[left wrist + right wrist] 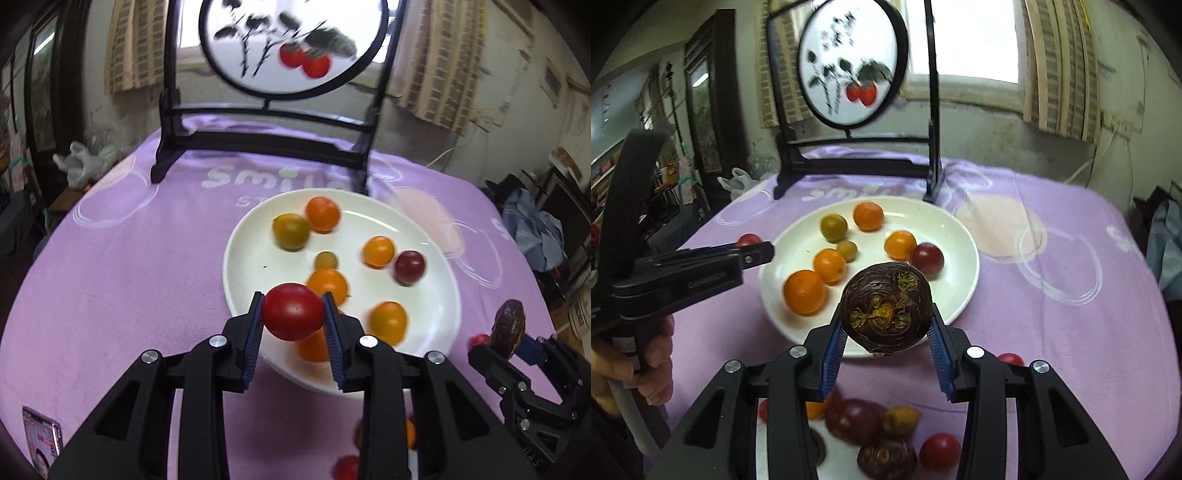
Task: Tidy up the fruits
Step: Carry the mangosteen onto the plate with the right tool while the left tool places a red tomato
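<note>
Left wrist view: the left gripper [293,314] grasps a red tomato [293,311] above the near rim of the white plate [251,258].

Right wrist view: the right gripper [886,328] clenches a dark brown water chestnut [885,312] over the plate's near edge on the purple-clothed table [1052,332].

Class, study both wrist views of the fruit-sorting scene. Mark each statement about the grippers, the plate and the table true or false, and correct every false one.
1. The left gripper holds a red tomato. True.
2. The right gripper is empty. False: it grips a dark brown, water-chestnut-like bulb.
3. The white plate holds only orange fruits. False: greenish and dark red ones lie there too.
4. The tablecloth is purple. True.
5. The plate is square. False: it is round.
</note>
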The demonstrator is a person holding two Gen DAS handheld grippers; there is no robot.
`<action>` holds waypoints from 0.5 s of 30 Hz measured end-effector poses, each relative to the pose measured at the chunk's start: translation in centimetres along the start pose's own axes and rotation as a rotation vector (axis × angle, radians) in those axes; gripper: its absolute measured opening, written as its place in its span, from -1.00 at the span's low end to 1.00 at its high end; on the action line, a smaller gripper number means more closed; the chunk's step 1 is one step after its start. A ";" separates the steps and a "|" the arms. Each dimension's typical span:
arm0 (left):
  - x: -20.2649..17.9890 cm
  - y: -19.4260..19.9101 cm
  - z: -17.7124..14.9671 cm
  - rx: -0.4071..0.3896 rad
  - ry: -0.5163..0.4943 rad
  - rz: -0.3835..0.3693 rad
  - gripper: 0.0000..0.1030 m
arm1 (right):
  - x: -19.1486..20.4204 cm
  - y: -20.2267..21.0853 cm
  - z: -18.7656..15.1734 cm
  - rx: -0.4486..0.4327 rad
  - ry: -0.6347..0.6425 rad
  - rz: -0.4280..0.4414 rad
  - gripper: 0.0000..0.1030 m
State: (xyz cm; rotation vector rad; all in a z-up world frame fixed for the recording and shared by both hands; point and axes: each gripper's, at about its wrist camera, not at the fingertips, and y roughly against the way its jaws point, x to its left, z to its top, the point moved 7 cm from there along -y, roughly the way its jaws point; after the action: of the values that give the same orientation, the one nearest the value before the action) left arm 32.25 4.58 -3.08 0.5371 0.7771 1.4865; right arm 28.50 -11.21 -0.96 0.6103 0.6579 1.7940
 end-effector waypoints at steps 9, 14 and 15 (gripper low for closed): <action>1.1 -4.2 -0.9 0.038 0.026 0.007 -0.41 | 0.3 -4.6 -0.9 0.085 0.009 -0.002 -0.14; 0.7 -3.6 -0.3 -0.018 0.020 -0.012 0.26 | 0.9 -4.6 -1.0 0.081 0.016 0.001 0.33; 0.8 -3.1 -0.2 -0.035 0.023 0.021 0.50 | 0.9 -4.3 -1.0 0.075 0.020 0.002 0.33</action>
State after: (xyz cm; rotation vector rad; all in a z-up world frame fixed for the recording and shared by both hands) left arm 34.07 5.22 -5.58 0.5034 0.7638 1.5251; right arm 30.40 -9.33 -4.54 0.6445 0.7415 1.7851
